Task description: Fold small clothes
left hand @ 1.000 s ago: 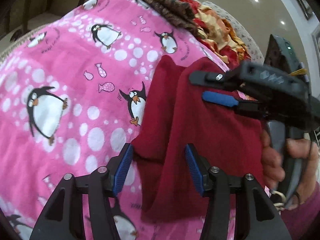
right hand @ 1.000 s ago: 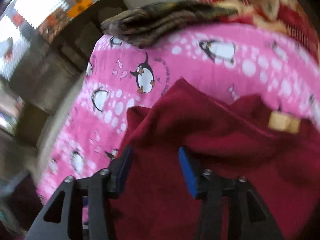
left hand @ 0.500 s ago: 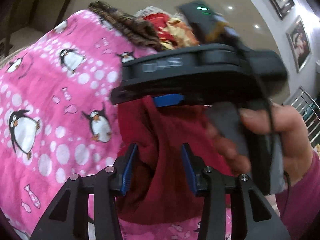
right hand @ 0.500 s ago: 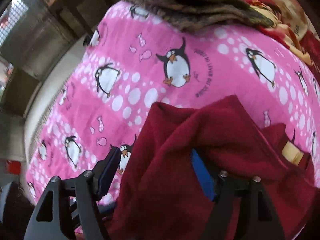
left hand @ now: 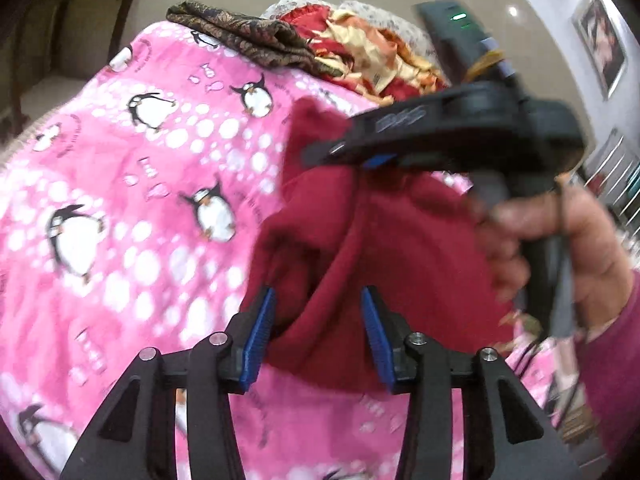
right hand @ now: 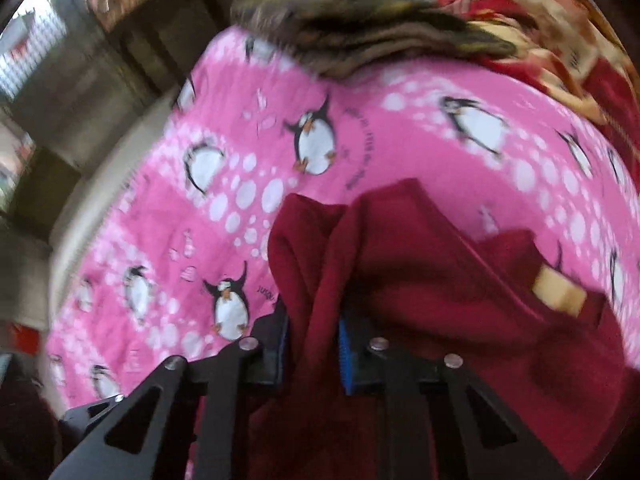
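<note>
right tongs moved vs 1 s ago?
Yes. In the left wrist view, the right tongs rose toward the brown folded cloth, lifting the maroon garment.

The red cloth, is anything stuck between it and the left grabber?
Nothing visible is. The red cloth hangs right between the left gripper fingers, whose pads look spread apart with cloth bunched between them. The right gripper is pinching the same cloth over the pink penguin blanket.

R tongs (right hand: 312,344) pinched on a bunched fold of maroon garment (right hand: 420,280), tan label (right hand: 560,294) at right. Pink penguin blanket (right hand: 248,168) underneath; brown patterned cloth (right hand: 360,40) at far edge, red-gold fabric (right hand: 560,20) far right.
</note>
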`<state>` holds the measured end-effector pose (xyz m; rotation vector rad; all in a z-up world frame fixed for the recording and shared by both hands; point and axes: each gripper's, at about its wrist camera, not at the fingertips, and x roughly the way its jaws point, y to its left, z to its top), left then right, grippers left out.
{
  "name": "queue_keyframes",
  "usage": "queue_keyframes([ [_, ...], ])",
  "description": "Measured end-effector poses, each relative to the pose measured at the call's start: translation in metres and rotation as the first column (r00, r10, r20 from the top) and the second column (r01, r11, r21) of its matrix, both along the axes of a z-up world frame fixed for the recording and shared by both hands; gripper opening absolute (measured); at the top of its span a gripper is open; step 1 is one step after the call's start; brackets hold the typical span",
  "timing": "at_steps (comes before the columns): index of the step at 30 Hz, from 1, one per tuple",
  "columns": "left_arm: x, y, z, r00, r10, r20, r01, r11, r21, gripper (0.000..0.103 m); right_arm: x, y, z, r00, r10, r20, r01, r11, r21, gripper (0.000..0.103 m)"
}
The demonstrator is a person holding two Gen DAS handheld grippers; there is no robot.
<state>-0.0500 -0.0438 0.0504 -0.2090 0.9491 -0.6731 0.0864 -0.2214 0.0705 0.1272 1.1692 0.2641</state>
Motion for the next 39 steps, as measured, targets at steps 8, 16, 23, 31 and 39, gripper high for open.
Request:
queue_keyframes([
  [8,-0.005,0.004,0.001,0.997,0.078,0.008,-0.078,0.996,0.037,0.03,-0.03,-0.026,0.019,0.996,-0.041,0.083,0.034,0.995,0.09,0.02],
  [16,-0.012,0.017,0.016,0.993,0.091,0.075,-0.093,0.995,0.031,0.036,-0.048,-0.052,0.026,0.991,-0.09,0.1,0.074,0.985,0.158,0.02],
  [23,-0.002,-0.011,-0.011,1.0,0.0,0.03,-0.003,0.997,0.08,0.042,-0.057,-0.06,0.026,0.989,-0.114,0.097,0.095,0.979,0.183,0.02],
  [31,-0.012,-0.011,-0.001,0.994,-0.097,0.054,0.097,0.995,0.0,0.042,-0.06,-0.069,0.023,0.986,-0.142,0.09,0.12,0.969,0.217,0.02],
  [39,-0.005,-0.018,-0.007,0.997,-0.076,0.011,0.076,0.997,0.032,0.022,-0.062,-0.07,0.024,0.985,-0.141,0.099,0.117,0.969,0.217,0.02],
])
